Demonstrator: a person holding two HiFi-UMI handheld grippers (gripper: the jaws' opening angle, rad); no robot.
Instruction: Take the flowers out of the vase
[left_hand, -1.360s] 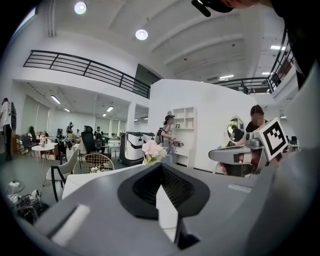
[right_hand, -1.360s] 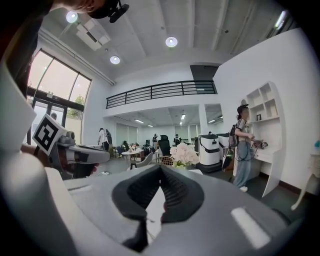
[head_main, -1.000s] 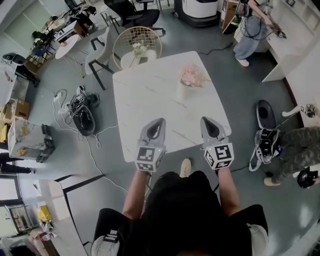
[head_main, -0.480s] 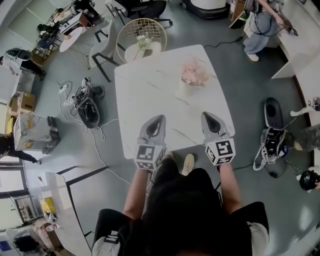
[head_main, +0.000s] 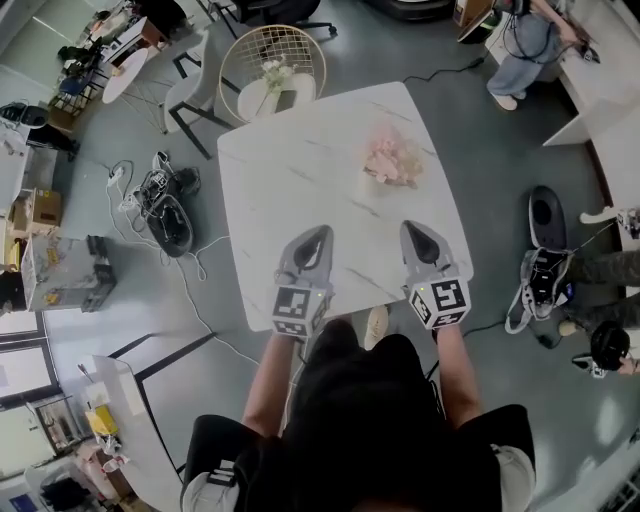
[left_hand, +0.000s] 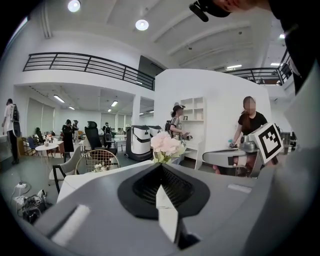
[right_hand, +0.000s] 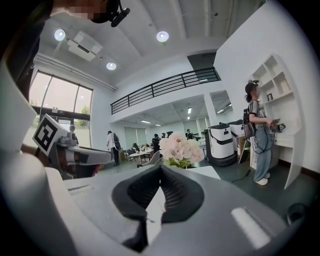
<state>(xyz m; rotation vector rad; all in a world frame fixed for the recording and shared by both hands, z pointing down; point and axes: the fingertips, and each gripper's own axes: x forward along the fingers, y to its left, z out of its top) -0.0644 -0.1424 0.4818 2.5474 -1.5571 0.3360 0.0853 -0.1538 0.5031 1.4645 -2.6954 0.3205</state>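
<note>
A white marble-patterned table (head_main: 290, 190) fills the middle of the head view, bare except for one arrangement toward its far right part. The person stands at the near edge with both tools held out level over the tabletop, side by side and well apart from each other. The left gripper (head_main: 318, 234) has its jaws drawn together at the tip with nothing between them, and the right gripper (head_main: 411, 228) is likewise fully closed and empty. Beyond them, nearer the right gripper's line than the left's, stands the small pale vase (head_main: 368, 185), upright, apart from both tools. The pink flowers (head_main: 393, 158) are in the vase, their heads bunched above its mouth; each gripper view shows the blooms just over the closed jaw tips, while the vase itself is hidden there behind the tool's body. The step in hand looks like the approach: neither tool has reached the arrangement and nothing is gripped. The next move probably calls for opening one pair of jaws, bringing it around the stems just above the vase's rim, and perhaps steadying the vase with the other tool so it does not tip as the stems lift out.
</note>
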